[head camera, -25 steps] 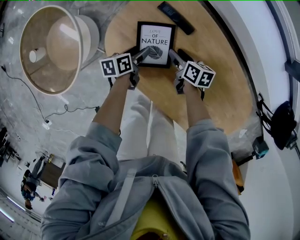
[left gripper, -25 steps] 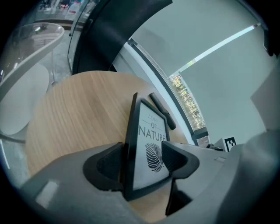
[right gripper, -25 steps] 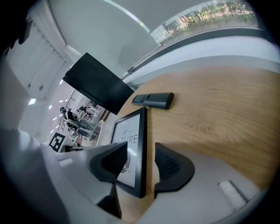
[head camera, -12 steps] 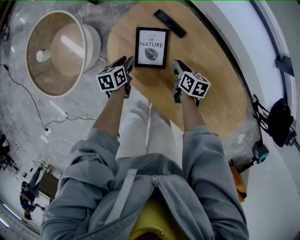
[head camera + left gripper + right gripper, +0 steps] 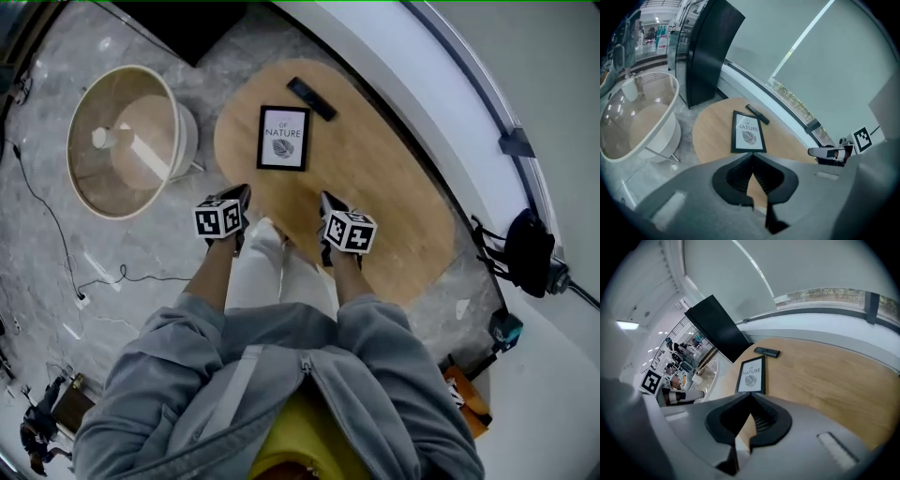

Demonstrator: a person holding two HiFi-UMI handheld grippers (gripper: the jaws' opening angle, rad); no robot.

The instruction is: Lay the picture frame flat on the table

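Note:
The black picture frame (image 5: 282, 138) with a white print of a leaf lies flat on the round wooden table (image 5: 394, 206), face up; it also shows as the frame (image 5: 748, 132) and the frame (image 5: 752, 374) in the two gripper views. My left gripper (image 5: 240, 195) is shut and empty, pulled back to the table's near edge, well short of the frame. My right gripper (image 5: 327, 201) is shut and empty too, over the near part of the table. Nothing sits between the jaws of the left gripper (image 5: 753, 165) or the right gripper (image 5: 750, 401).
A black remote (image 5: 311, 98) lies on the table just beyond the frame. A large round glass-topped side table (image 5: 122, 141) stands on the marble floor to the left. A tall dark panel (image 5: 707, 51) and a curved window ledge (image 5: 450, 103) lie behind the table.
Both grippers let go of the frame, drew back toward me and shut. The frame stays flat on the table. The head view has risen, so everything looks smaller.

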